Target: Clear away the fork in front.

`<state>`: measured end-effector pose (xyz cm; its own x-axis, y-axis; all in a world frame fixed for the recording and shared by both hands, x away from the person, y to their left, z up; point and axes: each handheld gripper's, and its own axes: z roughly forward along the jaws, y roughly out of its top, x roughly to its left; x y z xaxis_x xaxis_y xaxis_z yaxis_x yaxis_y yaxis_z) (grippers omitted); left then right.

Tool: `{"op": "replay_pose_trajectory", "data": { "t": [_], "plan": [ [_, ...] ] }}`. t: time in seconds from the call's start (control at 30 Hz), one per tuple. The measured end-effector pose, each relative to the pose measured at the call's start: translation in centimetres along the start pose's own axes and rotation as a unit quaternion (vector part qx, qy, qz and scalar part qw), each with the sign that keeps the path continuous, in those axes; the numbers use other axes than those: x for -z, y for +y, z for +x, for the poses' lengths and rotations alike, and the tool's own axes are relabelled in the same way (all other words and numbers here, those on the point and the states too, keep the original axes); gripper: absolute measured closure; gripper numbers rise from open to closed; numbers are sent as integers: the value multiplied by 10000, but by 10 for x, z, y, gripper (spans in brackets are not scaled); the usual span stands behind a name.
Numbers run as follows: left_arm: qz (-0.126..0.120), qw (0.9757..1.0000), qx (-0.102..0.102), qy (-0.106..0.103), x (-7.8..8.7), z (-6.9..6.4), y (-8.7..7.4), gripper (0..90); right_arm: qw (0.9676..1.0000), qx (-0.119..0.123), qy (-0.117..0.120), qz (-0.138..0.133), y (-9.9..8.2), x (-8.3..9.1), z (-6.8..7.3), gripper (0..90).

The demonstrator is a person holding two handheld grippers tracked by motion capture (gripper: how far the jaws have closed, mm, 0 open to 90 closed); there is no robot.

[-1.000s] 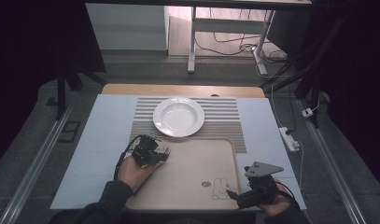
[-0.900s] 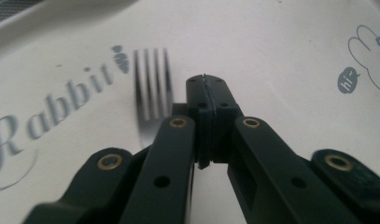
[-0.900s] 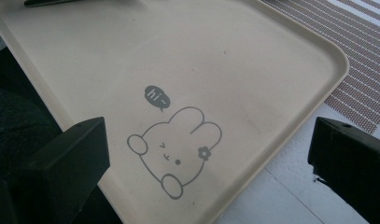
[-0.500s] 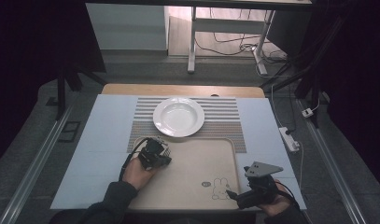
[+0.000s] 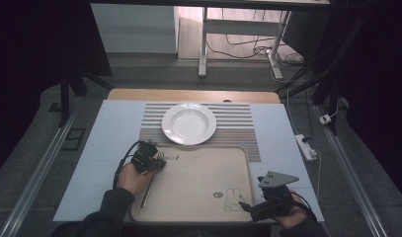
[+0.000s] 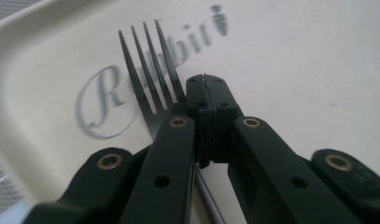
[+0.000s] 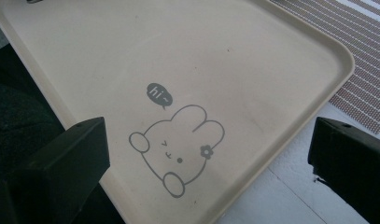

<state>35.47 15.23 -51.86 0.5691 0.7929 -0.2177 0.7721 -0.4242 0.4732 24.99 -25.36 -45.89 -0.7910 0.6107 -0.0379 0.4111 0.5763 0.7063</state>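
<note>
A beige tray (image 5: 198, 182) lies on the surface, its far edge overlapping a striped placemat (image 5: 238, 129) on which a white plate (image 5: 188, 123) sits. The left hand-held gripper (image 5: 156, 162) is at the tray's far left corner; in the left gripper view its jaws are clenched on the neck of a fork (image 6: 150, 88), just behind the tines. The tines reach forward over the word "Rabbit" (image 6: 145, 79) printed on the tray, and the fork's handle runs back beneath the jaws. The right hand-held gripper (image 5: 248, 207) rests at the tray's near right edge with its jaws released and wide apart, holding nothing. In the right gripper view they frame a printed rabbit drawing (image 7: 178, 149) with a "hi~" speech bubble (image 7: 158, 94).
</note>
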Motion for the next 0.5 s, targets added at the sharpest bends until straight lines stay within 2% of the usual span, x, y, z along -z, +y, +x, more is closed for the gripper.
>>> {"op": "replay_pose_trajectory", "data": {
  "t": [0.07,0.2,0.33,0.4,0.5],
  "plan": [
    [24,10000,33,91,3,5,-2,890,10000,-2,6,6,0,0,0,0],
    [20,9997,189,132,6,13,-4,890,10000,-5,2,-1,0,0,0,0],
    [-27,9997,242,60,6,14,-6,881,10000,-3,8,10,-1,-1,-1,0],
    [-61,9997,237,6,6,14,-5,828,10000,-1,10,11,-1,-1,-1,0],
    [-152,9997,192,66,8,12,-5,747,10000,-50,28,4,-1,-1,-1,0]
  ]
}}
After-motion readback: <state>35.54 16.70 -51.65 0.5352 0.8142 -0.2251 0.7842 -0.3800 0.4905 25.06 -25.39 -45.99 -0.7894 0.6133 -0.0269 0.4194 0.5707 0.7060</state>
